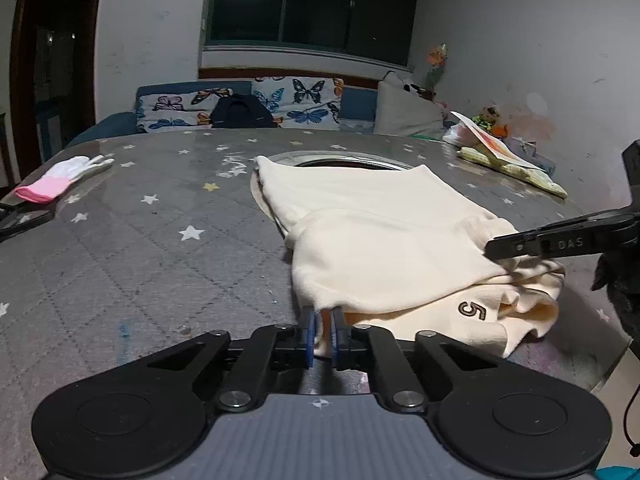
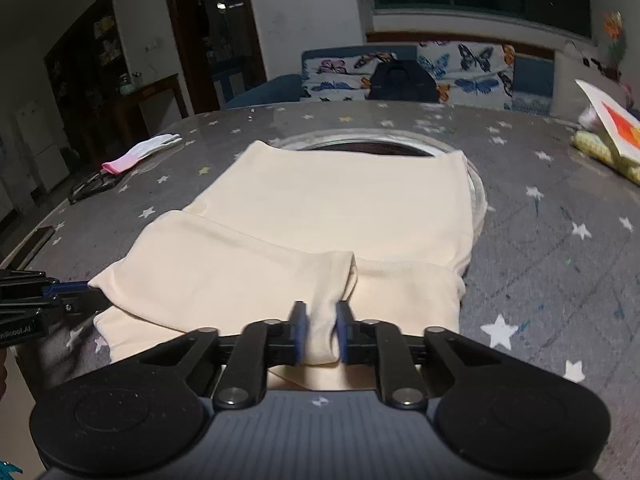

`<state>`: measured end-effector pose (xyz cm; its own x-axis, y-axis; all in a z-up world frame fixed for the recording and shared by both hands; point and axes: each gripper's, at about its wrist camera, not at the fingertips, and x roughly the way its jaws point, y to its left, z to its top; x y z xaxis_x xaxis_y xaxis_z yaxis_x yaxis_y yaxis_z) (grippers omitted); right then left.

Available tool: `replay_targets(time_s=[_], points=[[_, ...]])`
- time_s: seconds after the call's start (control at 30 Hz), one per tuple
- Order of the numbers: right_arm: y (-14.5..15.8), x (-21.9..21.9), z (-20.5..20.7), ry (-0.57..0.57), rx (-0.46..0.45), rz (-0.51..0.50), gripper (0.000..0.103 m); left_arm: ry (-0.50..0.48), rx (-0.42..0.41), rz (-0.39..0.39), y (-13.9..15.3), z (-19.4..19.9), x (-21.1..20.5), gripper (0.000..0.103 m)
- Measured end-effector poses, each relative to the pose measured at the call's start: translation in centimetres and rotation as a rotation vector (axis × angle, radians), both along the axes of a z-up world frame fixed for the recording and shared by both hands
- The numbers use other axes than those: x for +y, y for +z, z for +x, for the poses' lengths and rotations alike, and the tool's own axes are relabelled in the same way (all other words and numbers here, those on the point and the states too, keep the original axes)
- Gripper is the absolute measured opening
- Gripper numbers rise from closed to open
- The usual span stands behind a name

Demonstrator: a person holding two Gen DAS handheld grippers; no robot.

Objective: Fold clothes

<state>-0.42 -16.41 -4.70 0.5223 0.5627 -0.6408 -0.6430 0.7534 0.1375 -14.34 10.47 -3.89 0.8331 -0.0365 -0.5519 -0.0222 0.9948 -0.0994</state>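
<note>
A cream garment [image 1: 384, 248] lies partly folded on the grey star-patterned table [image 1: 140, 248], with a dark "5" [image 1: 472, 311] printed on its near lower layer. My left gripper [image 1: 322, 320] is shut on the garment's near left corner, cloth pinched between its blue pads. In the right wrist view the same cream garment [image 2: 320, 224] spreads ahead, and my right gripper [image 2: 320, 320] is shut on a fold of its near edge. The right gripper [image 1: 496, 249] reaches in from the right edge of the left wrist view; the left gripper [image 2: 86, 290] shows at the left edge of the right wrist view.
A round opening [image 2: 368, 145] in the table lies just behind the garment. A white and pink glove [image 1: 60, 178] rests at the far left. A yellow-green cloth and a card [image 1: 512, 162] sit at the far right. A butterfly-print sofa [image 1: 248, 104] stands behind the table.
</note>
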Motion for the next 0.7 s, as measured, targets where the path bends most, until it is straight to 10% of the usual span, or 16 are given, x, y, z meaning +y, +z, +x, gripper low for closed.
replay_targets(time_s=[0.33,0.7], points=[[4.4,-0.8,-2.2,0.003,-0.195,-0.017,0.006,-0.012,-0.045,0.067,1.4,-1.5,-1.0,0.002],[2.2,-1.6,-1.7,-0.005,-0.138,-0.054,0.014,-0.085,-0.014,0.090,2.1,-0.9,-1.0,0.003]])
